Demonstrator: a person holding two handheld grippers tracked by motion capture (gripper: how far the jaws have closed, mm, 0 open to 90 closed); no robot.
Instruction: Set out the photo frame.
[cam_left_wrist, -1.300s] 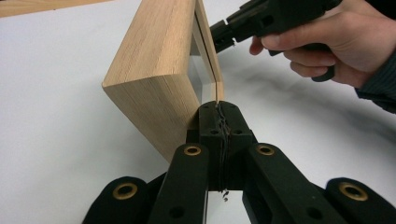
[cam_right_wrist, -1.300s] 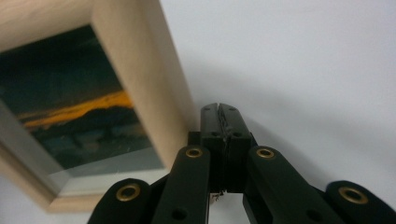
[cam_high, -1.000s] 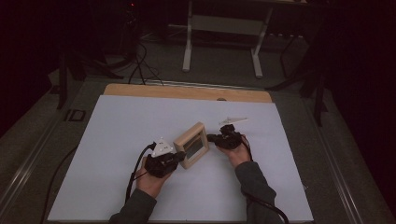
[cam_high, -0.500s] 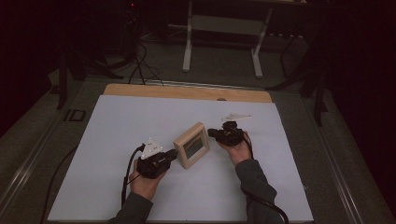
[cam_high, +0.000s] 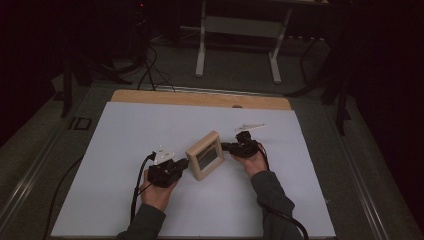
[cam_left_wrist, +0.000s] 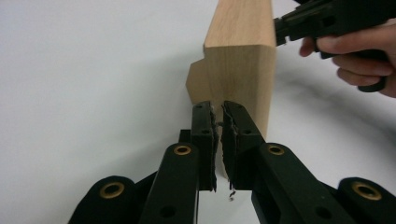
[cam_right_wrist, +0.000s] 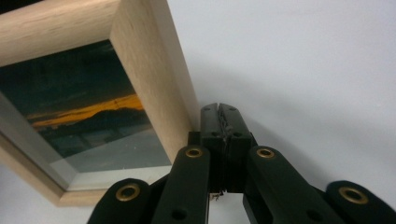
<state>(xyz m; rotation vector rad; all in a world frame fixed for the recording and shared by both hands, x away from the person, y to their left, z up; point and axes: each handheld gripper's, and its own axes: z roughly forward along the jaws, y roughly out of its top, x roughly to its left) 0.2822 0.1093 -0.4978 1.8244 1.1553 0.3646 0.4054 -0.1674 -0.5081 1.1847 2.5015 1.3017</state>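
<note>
Wooden picture frame stands upright at table centre, long axis running near-left to far-right, between both hands. Left gripper at frame's near-left end, jaws pressed almost together, thin gap, nothing pinched; tips just beside the wood. Right gripper at far-right end, jaws fully pressed together, touching frame edge. Both equally near; judged pushing contact from the ends, not a grasp.

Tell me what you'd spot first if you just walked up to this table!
The wooden picture frame standing near the middle of the white table, with a sunset photo in it. Black tongs flank it: the left tongs at its left edge, the right tongs at its right edge, both with jaws closed.
</note>
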